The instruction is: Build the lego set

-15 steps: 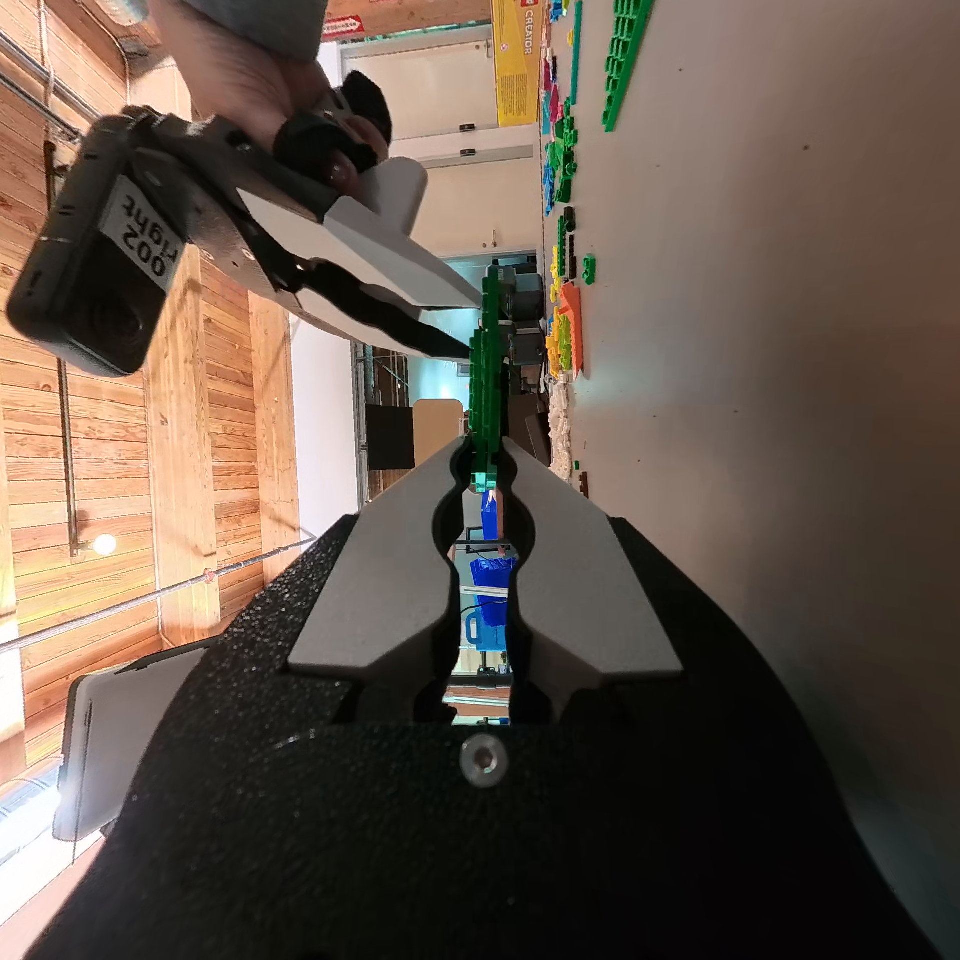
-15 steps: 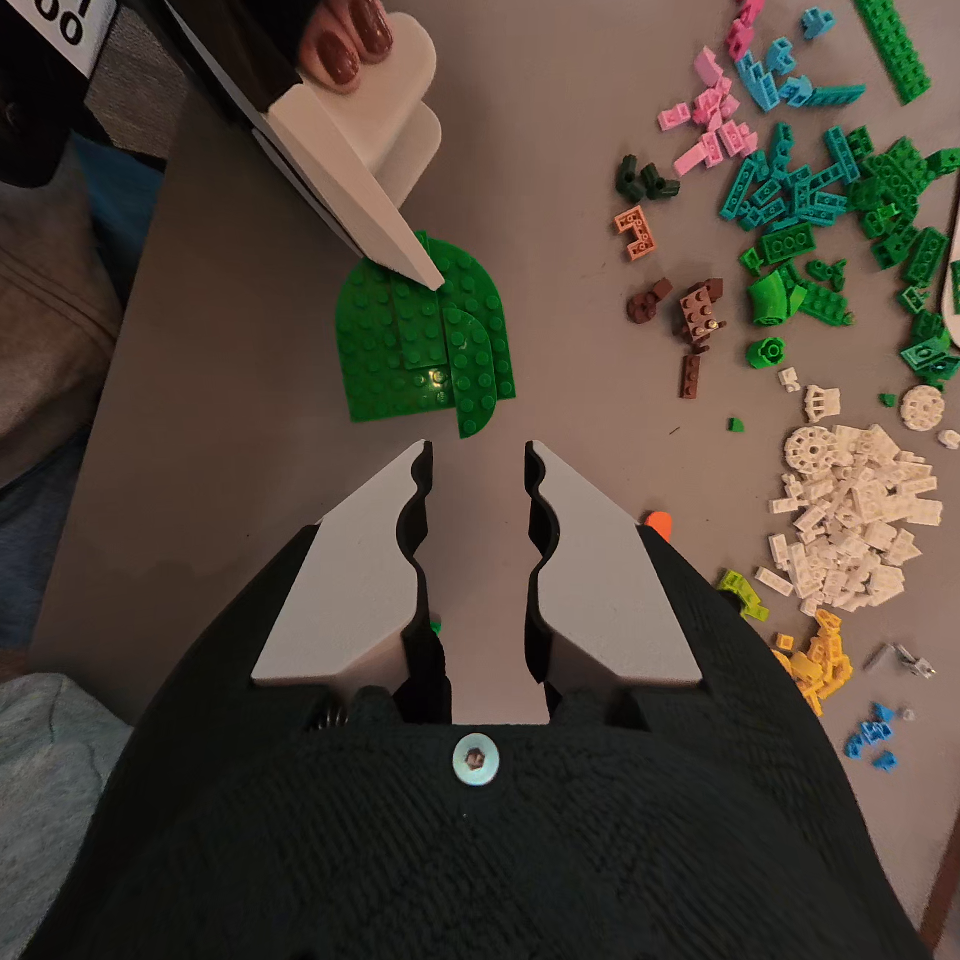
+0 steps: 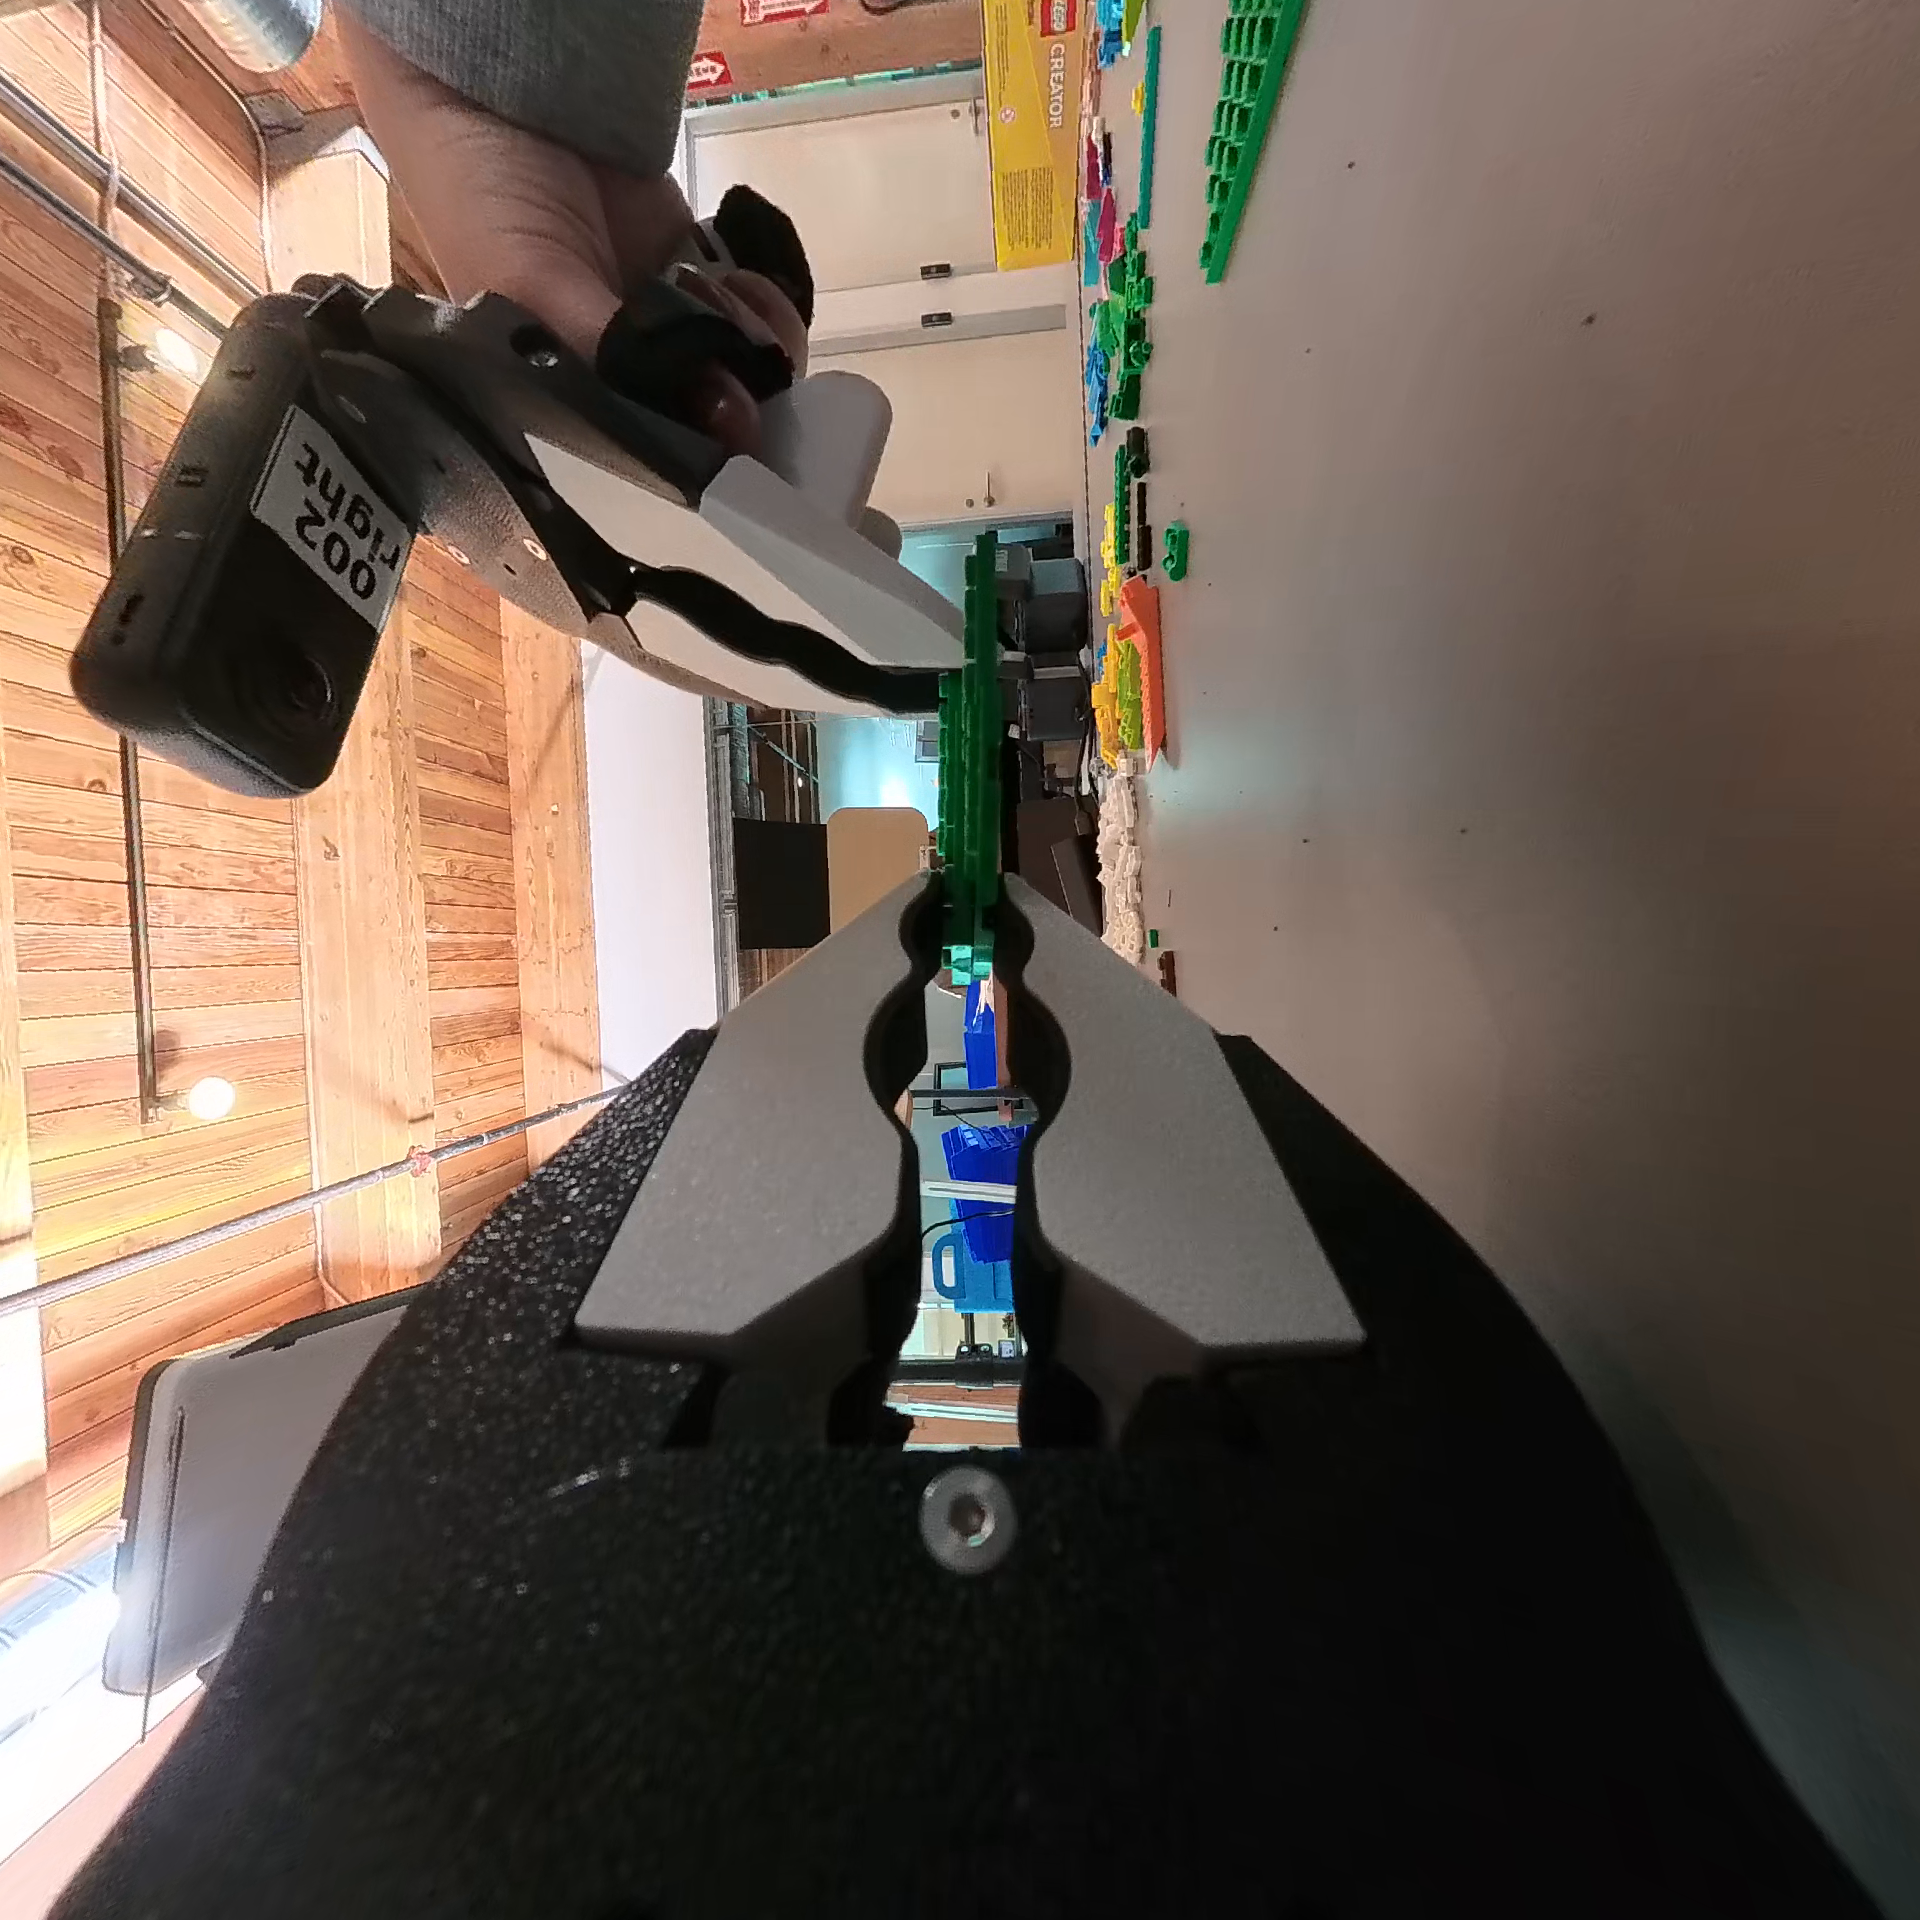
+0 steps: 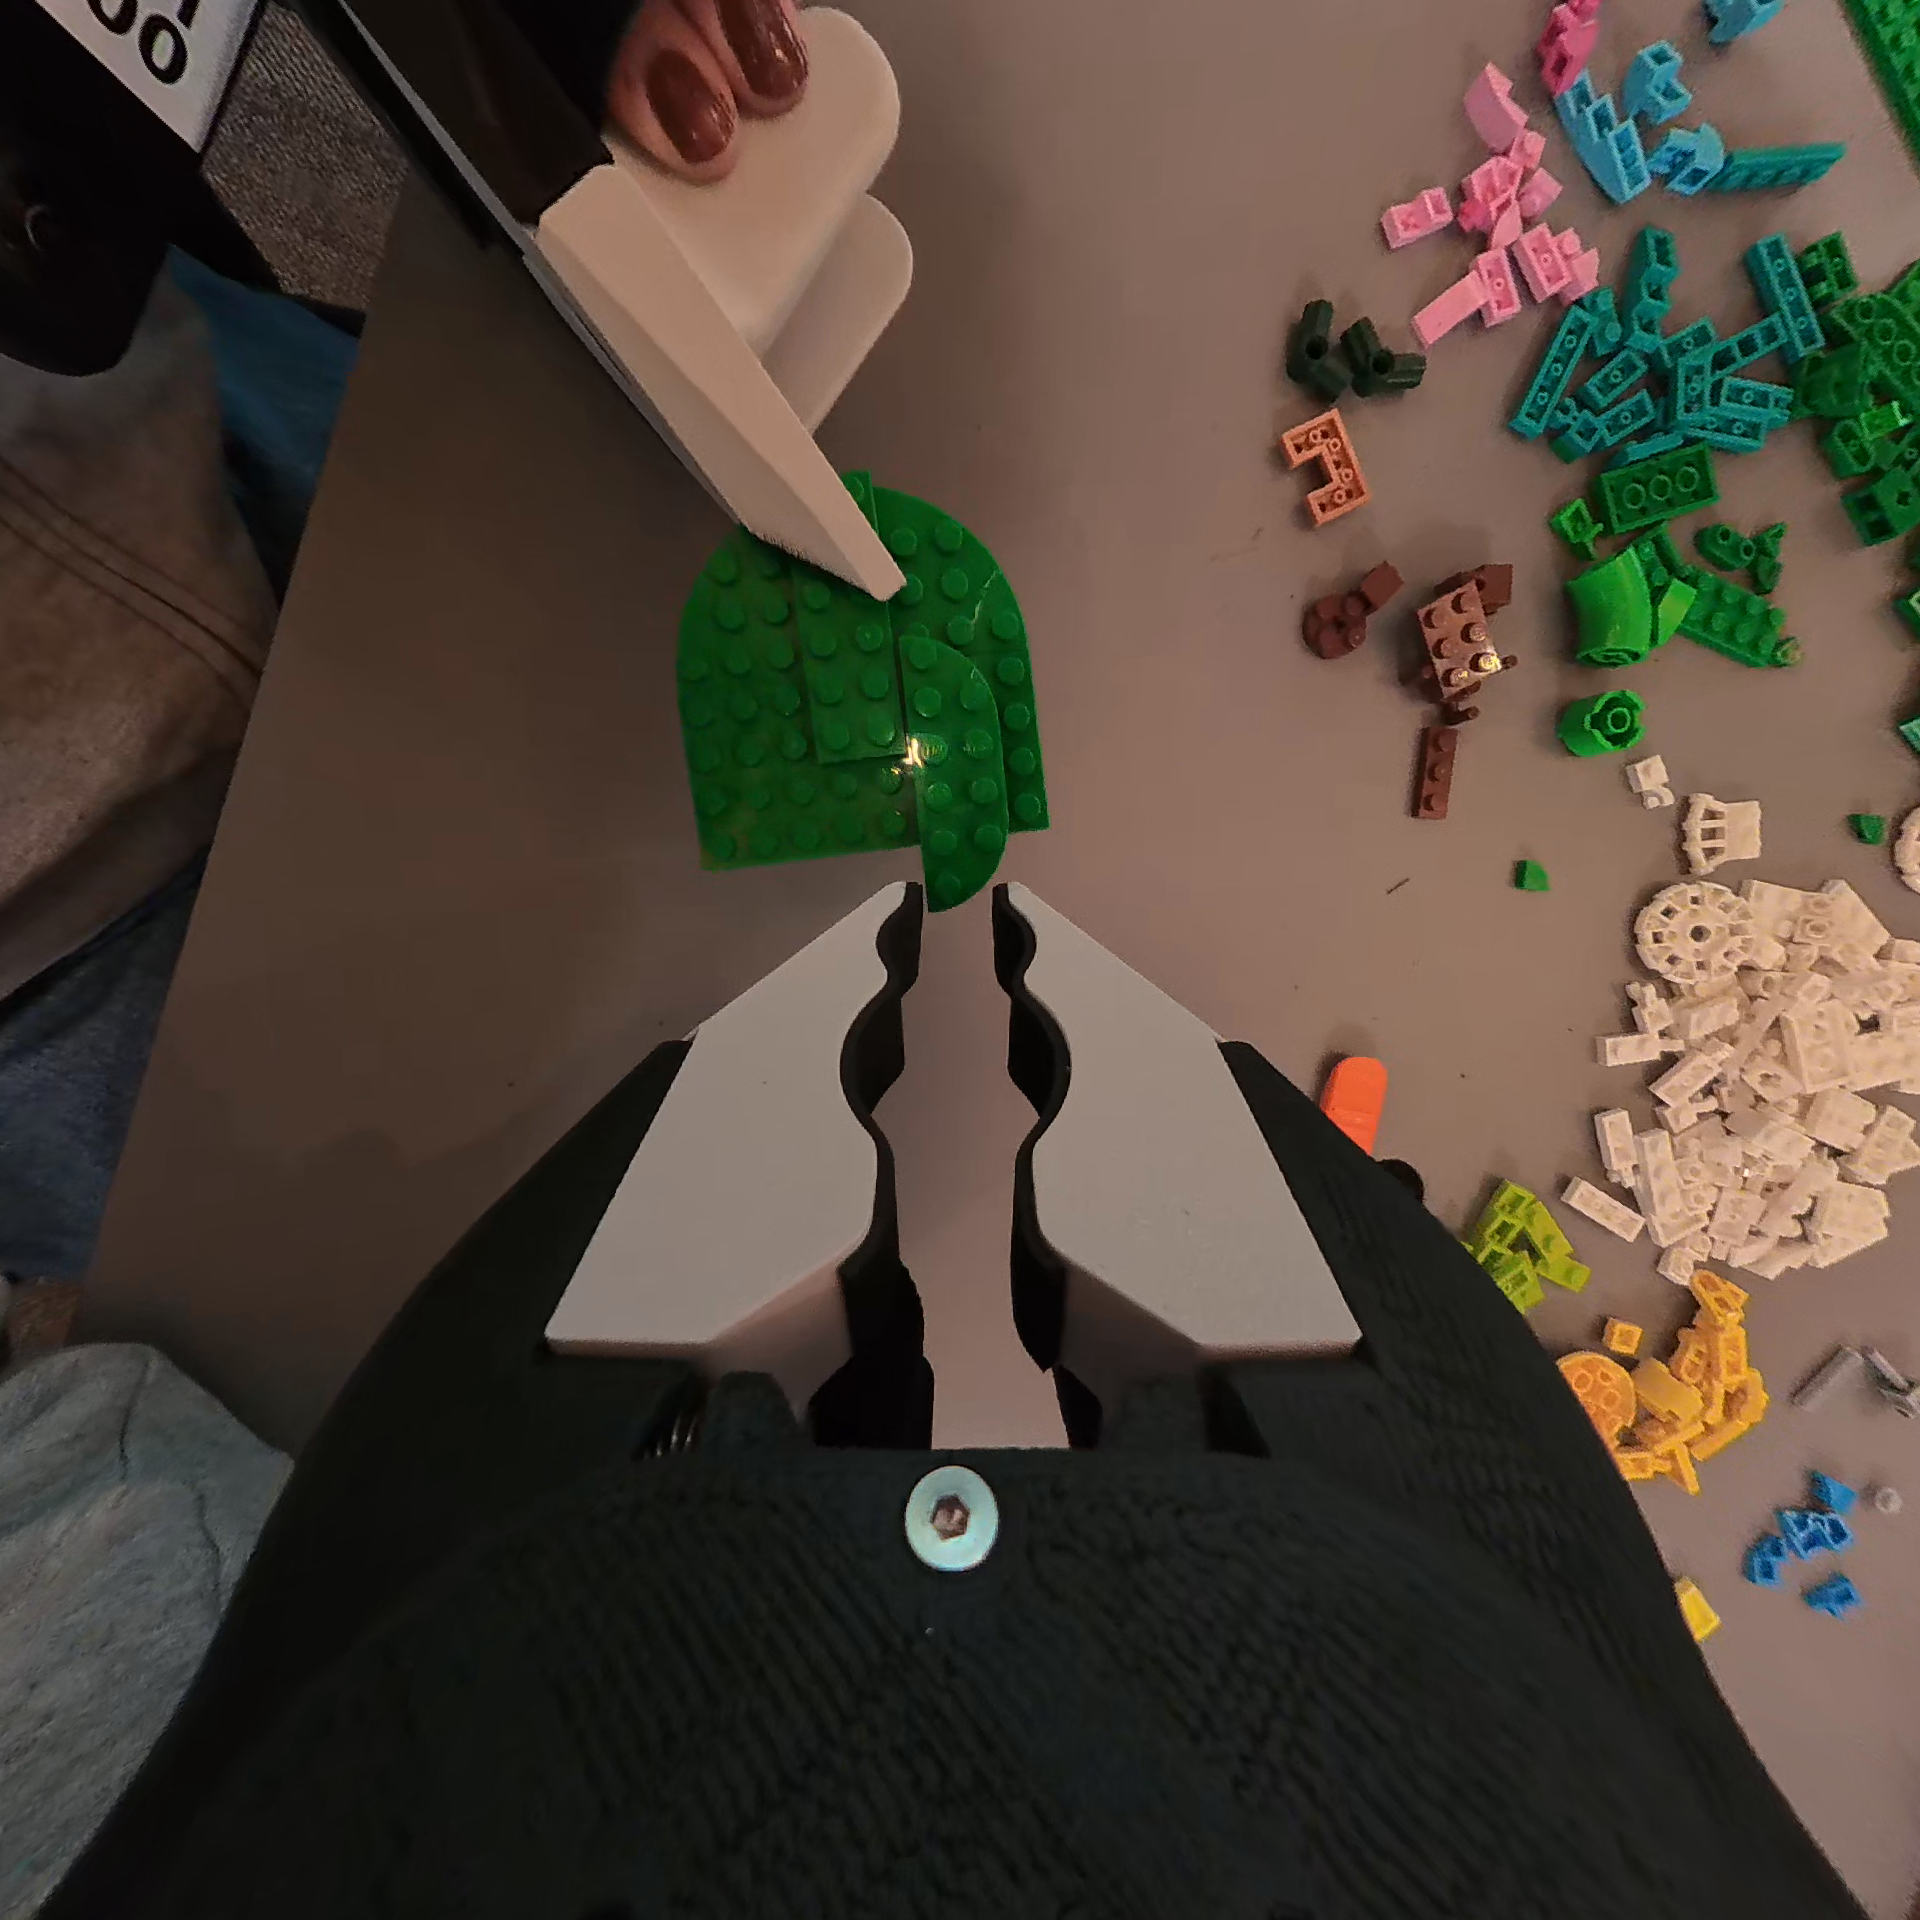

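Observation:
My left gripper is shut on the near edge of a green studded plate assembly, seen edge-on and held off the grey table. In the right wrist view the assembly faces me flat, with a smaller rounded green plate on top, overhanging its near edge. The left gripper clamps its far side. My right gripper is open a narrow way, its fingertips at the rounded plate's near tip, gripping nothing. In the left wrist view the right gripper touches the assembly's studded face.
Loose bricks lie on the table to the right: a white pile, teal and green pieces, pink ones, brown ones, yellow ones. A yellow box stands at the far end. There is about 5 cm between the tips of the two grippers.
My right gripper moved forward to the green assembly and its jaws narrowed; its tips now sit at the rounded plate's end. The left gripper kept its hold.

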